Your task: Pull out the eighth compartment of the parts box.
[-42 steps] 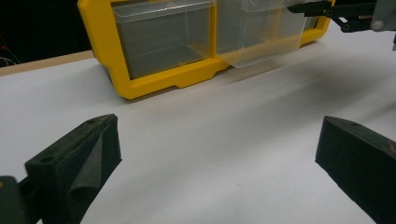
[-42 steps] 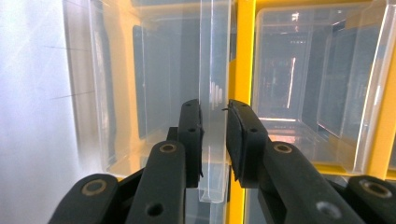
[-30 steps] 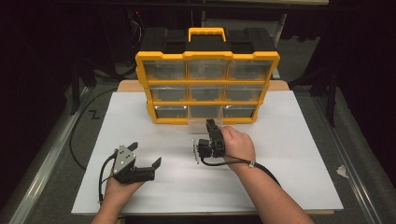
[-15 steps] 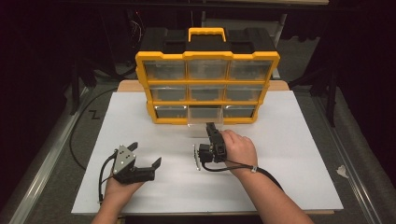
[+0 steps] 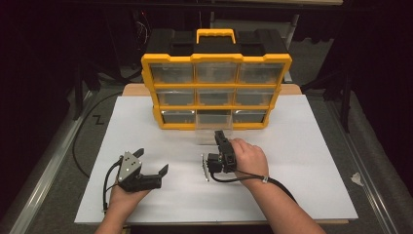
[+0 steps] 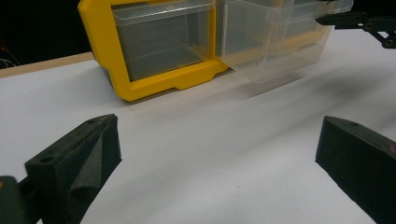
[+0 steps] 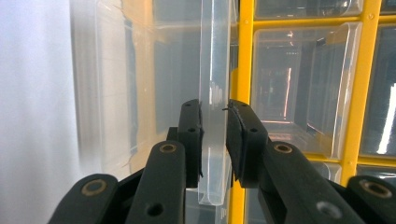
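A white surface [image 5: 311, 161] is seen with a wooden edge behind it, flanked by grey floor [image 5: 56, 161] where a black cable [image 5: 78, 134] is laid and crumpled scrap [image 5: 357, 179] rests.

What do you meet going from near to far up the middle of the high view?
Right tool → pulled-out clear plastic drawer → yellow-framed organizer cabinet of clear drawers → its yellow carry handle.

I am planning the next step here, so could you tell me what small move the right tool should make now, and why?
Probably keep drawing the clear drawer straight back toward the person. The right tool has its jaws around the drawer's front lip, and the drawer already juts partway out of the bottom middle slot of the yellow organizer. The left tool rests open on the white table, well aside.
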Action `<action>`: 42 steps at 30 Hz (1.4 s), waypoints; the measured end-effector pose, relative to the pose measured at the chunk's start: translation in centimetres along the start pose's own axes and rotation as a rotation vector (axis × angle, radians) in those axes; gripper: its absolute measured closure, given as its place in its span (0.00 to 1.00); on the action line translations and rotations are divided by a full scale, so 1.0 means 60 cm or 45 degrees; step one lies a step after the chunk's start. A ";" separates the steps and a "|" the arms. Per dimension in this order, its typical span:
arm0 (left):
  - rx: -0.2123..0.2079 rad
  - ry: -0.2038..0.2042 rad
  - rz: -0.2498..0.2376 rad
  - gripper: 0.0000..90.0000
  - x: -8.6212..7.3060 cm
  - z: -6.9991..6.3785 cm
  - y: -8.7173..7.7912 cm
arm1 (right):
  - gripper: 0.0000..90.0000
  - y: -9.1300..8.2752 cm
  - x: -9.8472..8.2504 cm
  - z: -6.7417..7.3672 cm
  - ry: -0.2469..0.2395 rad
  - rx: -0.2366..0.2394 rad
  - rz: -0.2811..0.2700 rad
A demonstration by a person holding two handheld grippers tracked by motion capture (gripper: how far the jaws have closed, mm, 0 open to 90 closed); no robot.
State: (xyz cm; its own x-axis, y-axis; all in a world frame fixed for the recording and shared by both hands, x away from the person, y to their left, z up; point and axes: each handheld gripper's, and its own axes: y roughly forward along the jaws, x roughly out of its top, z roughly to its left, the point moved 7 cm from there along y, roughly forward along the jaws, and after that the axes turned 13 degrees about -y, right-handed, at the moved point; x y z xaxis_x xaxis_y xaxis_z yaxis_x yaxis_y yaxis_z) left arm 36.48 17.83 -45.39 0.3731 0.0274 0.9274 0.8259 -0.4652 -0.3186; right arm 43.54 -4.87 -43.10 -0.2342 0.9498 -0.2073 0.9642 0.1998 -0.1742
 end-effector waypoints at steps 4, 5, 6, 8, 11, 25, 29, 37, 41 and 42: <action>0.000 0.002 0.000 0.01 0.000 -0.001 0.000 | 0.87 -0.001 0.001 0.003 0.007 -0.010 -0.002; 0.000 0.002 0.001 0.01 0.000 -0.001 0.001 | 0.87 0.000 0.001 0.002 0.004 -0.014 -0.004; -0.001 0.003 0.002 0.01 0.000 -0.001 0.000 | 0.87 0.000 0.001 0.003 0.005 -0.016 -0.003; -0.001 0.005 0.003 0.01 -0.001 -0.001 0.000 | 0.86 0.000 0.001 0.003 0.009 -0.019 -0.003; 0.000 0.002 0.001 0.01 -0.001 -0.001 0.001 | 0.86 0.000 0.001 0.003 0.014 -0.020 -0.002; 0.002 0.005 0.002 0.01 -0.001 -0.001 0.002 | 0.58 -0.013 0.001 0.006 0.023 0.041 -0.027; 0.005 0.003 0.007 0.01 -0.002 0.000 0.002 | 0.51 -0.024 -0.005 0.005 0.030 0.039 -0.037; 0.004 -0.005 0.006 0.01 -0.002 -0.001 0.001 | 0.46 -0.045 -0.020 0.021 0.040 0.066 -0.041; 0.004 -0.016 -0.001 0.01 -0.002 -0.001 -0.001 | 0.46 -0.056 -0.031 0.033 0.049 0.070 -0.042; 0.004 -0.018 -0.002 0.01 -0.001 0.000 -0.001 | 0.46 -0.059 -0.036 0.037 0.045 0.073 -0.036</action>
State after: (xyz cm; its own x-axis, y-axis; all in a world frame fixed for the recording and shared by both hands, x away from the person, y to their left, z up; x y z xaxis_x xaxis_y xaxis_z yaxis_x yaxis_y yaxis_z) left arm 36.39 17.85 -45.44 0.3777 0.0409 0.9250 0.8279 -0.4623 -0.3176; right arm 40.35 -8.16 -44.19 -0.2558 0.9521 -0.1675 0.9484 0.2136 -0.2343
